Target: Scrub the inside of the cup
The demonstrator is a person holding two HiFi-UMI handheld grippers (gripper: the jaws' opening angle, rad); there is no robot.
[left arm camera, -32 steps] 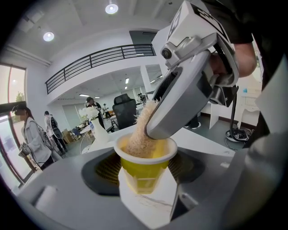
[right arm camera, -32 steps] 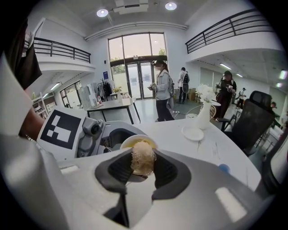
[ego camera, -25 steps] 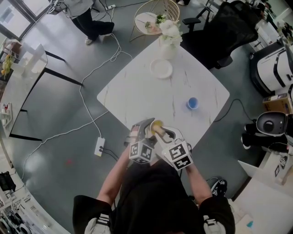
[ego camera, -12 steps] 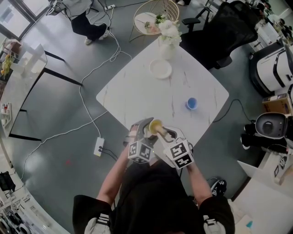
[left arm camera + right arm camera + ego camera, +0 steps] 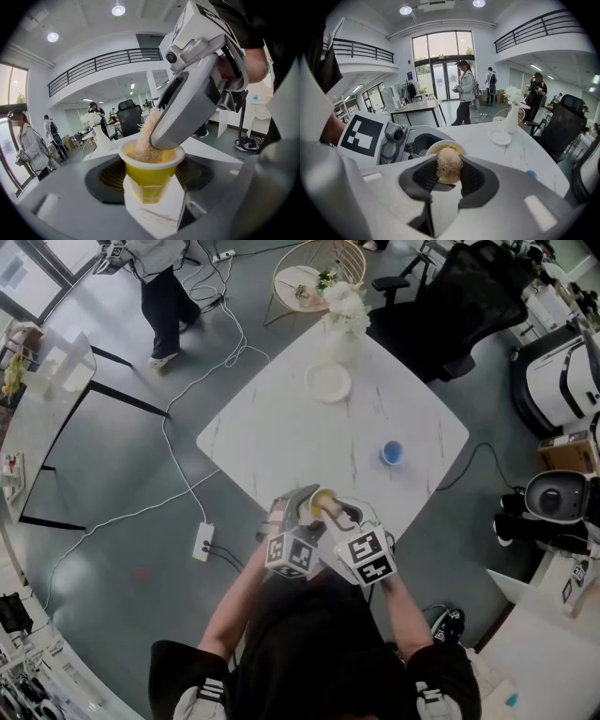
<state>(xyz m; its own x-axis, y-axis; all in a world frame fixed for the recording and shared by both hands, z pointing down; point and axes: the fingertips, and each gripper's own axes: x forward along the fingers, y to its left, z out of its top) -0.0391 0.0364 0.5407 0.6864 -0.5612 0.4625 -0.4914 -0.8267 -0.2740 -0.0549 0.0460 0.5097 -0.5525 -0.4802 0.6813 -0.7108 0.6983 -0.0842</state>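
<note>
The yellow cup (image 5: 151, 174) is held over the near corner of the white table (image 5: 281, 437). It is clamped by its wall between the left gripper's (image 5: 151, 190) jaws, so its mouth is left free. A tan scrubber (image 5: 448, 165) is pinched in the right gripper (image 5: 448, 177) and pushed into the cup, evidently so the inner wall can be rubbed.

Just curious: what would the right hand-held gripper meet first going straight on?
Likely the inside of the cup in the left hand-held gripper; the brush in the right hand-held gripper sits in it.
</note>
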